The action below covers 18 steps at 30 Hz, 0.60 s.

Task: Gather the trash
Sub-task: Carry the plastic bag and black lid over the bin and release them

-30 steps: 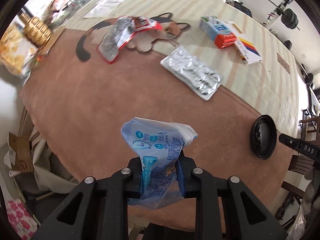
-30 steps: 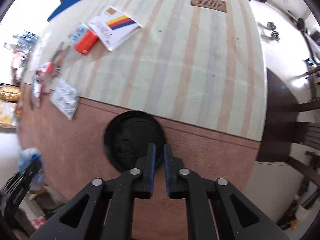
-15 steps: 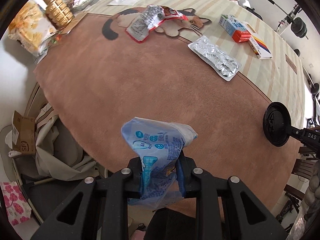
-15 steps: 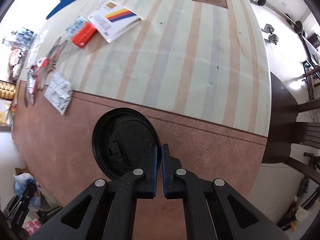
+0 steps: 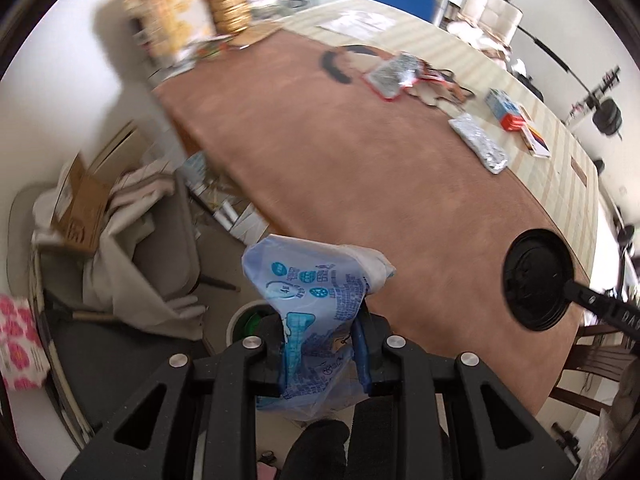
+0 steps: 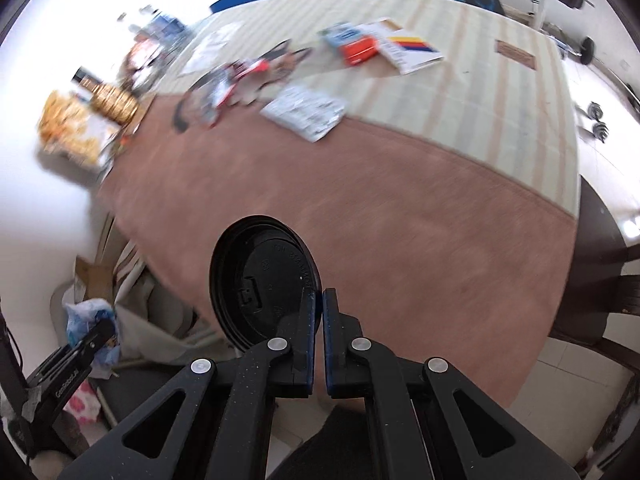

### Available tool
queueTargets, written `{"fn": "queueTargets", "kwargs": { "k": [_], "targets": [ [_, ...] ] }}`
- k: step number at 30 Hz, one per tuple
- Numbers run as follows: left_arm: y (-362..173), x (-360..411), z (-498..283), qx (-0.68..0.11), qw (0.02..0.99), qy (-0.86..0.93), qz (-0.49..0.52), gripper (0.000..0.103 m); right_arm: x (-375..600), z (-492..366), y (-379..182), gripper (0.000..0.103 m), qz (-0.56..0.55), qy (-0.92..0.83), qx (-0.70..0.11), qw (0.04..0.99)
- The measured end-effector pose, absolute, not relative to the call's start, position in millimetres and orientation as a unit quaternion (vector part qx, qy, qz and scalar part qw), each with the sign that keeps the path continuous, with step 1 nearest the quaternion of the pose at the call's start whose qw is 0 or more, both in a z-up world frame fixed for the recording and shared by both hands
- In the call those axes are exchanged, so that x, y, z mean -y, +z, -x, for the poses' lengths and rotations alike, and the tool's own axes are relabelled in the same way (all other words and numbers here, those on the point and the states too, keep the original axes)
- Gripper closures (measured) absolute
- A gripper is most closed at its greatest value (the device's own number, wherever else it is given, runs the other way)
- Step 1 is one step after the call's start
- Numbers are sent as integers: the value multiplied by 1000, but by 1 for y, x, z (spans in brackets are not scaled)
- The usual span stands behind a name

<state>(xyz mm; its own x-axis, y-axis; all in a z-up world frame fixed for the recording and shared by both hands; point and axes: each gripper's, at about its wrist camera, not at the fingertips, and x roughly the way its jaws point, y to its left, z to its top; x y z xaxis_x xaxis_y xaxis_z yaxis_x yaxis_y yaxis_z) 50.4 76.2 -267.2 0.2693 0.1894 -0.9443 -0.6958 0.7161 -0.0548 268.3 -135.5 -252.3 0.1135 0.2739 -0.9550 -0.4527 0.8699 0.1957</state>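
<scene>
My left gripper [image 5: 320,344] is shut on a crumpled blue plastic bag [image 5: 312,280] and holds it past the table's near edge, above a white bin with green inside [image 5: 248,322] on the floor. My right gripper [image 6: 319,308] is shut on the rim of a black plastic cup lid [image 6: 260,284], lifted over the near table edge; the lid also shows in the left wrist view [image 5: 536,276]. A red-and-silver wrapper [image 5: 394,74], a silver foil pack [image 5: 478,146] and a blue-and-orange carton [image 5: 504,110] lie on the table.
The table has a brown and striped cloth [image 5: 360,168]. A white booklet [image 6: 408,50] lies by the carton. A snack bag [image 6: 72,128] and a gold jar [image 6: 114,100] stand at the far left. Cardboard [image 5: 80,204] and cloth lie on a chair beside the table.
Both grippers have pulled back and left from the table. The blue bag now hangs beyond the table edge over the floor. The black lid has come off the table in my right gripper.
</scene>
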Motion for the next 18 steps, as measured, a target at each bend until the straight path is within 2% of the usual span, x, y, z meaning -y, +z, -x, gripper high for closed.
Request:
{"fn": "queueTargets", "kwargs": {
  "k": [4, 8, 13, 18],
  "targets": [
    [-282, -88, 1, -526, 746, 305, 273, 81, 100, -202, -267, 100, 104, 280, -629, 718],
    [-323, -110, 50, -537, 713, 316, 322, 81, 64, -142, -301, 100, 147, 307, -642, 687],
    [-412, -141, 94, -558, 655, 322, 396, 81, 24, -81, -382, 100, 210, 317, -661, 646],
    [-528, -170, 117, -565, 608, 305, 467, 78, -2, -54, -480, 100, 247, 312, -681, 615]
  ]
}}
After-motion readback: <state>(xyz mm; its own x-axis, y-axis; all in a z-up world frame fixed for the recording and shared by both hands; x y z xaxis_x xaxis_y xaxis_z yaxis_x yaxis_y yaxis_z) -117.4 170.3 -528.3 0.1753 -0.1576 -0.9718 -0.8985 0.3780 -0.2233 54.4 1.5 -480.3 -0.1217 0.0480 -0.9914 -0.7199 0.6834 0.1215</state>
